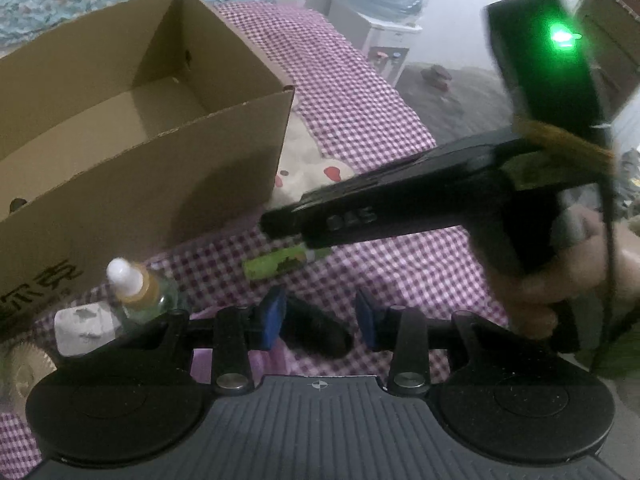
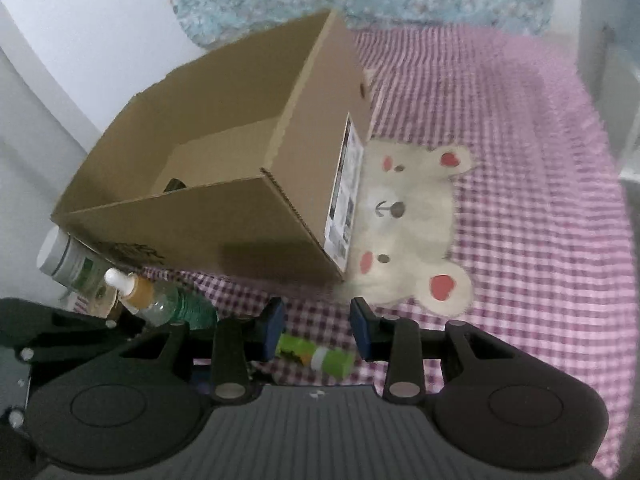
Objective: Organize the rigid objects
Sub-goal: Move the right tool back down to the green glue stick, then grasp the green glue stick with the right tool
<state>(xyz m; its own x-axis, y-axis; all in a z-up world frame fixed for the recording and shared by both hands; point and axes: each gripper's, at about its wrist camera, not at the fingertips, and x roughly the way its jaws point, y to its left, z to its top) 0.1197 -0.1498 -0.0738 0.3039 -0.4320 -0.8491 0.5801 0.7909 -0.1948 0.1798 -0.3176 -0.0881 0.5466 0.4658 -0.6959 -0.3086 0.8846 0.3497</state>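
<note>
An open cardboard box point(image 1: 168, 128) point(image 2: 224, 216) stands on the pink checked cloth, with a small dark thing point(image 2: 174, 185) inside it. In front of it lies a green tube point(image 1: 276, 265) point(image 2: 320, 356). My right gripper point(image 2: 316, 330), held by a hand point(image 1: 560, 280), hovers open just over the tube, which lies slantwise below the blue pads. In the left wrist view its fingertips point(image 1: 280, 226) cover the tube's right end. My left gripper point(image 1: 320, 320) is open around a dark object point(image 1: 316, 332). That object sits close to the left pad, and a thin strip of cloth shows by the right pad.
A clear bottle with a white cap point(image 1: 132, 286) point(image 2: 138, 294) leans at the box's near left corner, beside a white block point(image 1: 84, 328) and a white and green jar point(image 2: 68, 260). A bear print point(image 2: 404, 220) marks the cloth. A water dispenser point(image 1: 380, 28) stands past the bed's edge.
</note>
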